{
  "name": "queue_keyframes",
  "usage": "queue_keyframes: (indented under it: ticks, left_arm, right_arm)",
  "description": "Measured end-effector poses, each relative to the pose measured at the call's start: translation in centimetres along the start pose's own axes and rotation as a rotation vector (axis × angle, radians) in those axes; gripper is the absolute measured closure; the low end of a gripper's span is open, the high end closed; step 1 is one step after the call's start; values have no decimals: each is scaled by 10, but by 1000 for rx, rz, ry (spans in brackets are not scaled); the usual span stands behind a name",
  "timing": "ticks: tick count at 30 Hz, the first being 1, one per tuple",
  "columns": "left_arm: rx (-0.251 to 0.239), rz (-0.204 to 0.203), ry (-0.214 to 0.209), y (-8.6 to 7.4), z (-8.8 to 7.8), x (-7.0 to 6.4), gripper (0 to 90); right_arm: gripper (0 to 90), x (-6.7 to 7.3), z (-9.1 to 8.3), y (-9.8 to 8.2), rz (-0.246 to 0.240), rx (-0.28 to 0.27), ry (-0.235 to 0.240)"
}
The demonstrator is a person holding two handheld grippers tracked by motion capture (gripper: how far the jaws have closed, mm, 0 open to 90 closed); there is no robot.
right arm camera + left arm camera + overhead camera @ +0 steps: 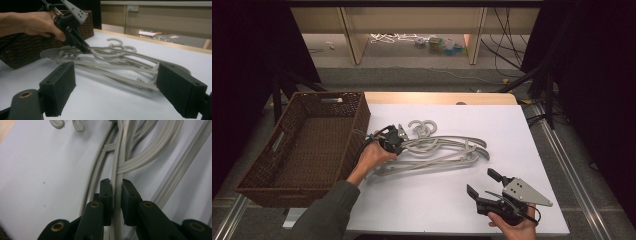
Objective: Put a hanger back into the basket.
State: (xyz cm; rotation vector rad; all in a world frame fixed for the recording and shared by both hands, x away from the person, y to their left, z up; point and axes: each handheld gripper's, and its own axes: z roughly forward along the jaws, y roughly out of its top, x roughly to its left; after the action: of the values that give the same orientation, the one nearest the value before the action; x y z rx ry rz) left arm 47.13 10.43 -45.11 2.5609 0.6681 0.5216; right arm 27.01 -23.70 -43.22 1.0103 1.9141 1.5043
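Several grey plastic hangers (439, 150) lie tangled in a pile on the white table sheet (427, 200), their hooks pointing toward the far edge. My left gripper (401, 143) reaches into the left end of the pile. In the left gripper view its pads press from both sides on one thin hanger arm (117, 170), so my left gripper (116, 186) is shut on it. My right gripper (483, 184) rests near the table's front right, apart from the pile. Its jaws stand wide open with nothing between them (120, 87). From there the hangers (112, 65) and the left gripper (86, 50) lie ahead.
A dark brown wicker basket (359, 125) stands at the left, partly off the table, close beside the left hand. Its wall (17, 52) rises behind that hand. Bare white sheet lies in front of the pile. Cables and shelf legs sit on the floor beyond the table.
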Motion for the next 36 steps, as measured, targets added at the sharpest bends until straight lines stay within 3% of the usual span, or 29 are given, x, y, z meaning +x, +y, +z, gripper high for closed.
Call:
queue_keyframes:
  ticks: [2, 5, 17, 20, 23, 24, 31, 36]
  left_arm:
    - [-6, 4, 1, 0, -2, 0, 812]
    - [-43, -40, -8, -1, -9, 1, 813]
    - [-127, -43, 12, 2, -42, -3, 817]
    - [-190, -53, 27, 6, -59, -4, 818]
    - [-204, -52, 30, 7, -70, -3, 819]
    - [-206, -54, 43, 8, -79, 0, 819]
    - [-232, -79, 59, 6, -101, 12, 820]
    - [-246, -97, 95, 3, -121, 24, 820]
  right_arm:
    - [168, 0, 0, 0, -2, -1, 0]
    - [168, 0, 0, 0, -2, 0, 0]
    - [168, 1, 1, 0, 2, -2, 4]
    - [168, 1, 1, 0, -1, -2, 3]
    - [168, 1, 1, 0, 0, -6, 0]
    - [168, 1, 1, 0, 1, -4, 3]
    - [168, 1, 2, 0, 7, 0, 10]
    - [168, 1, 1, 0, 4, 10, 0]
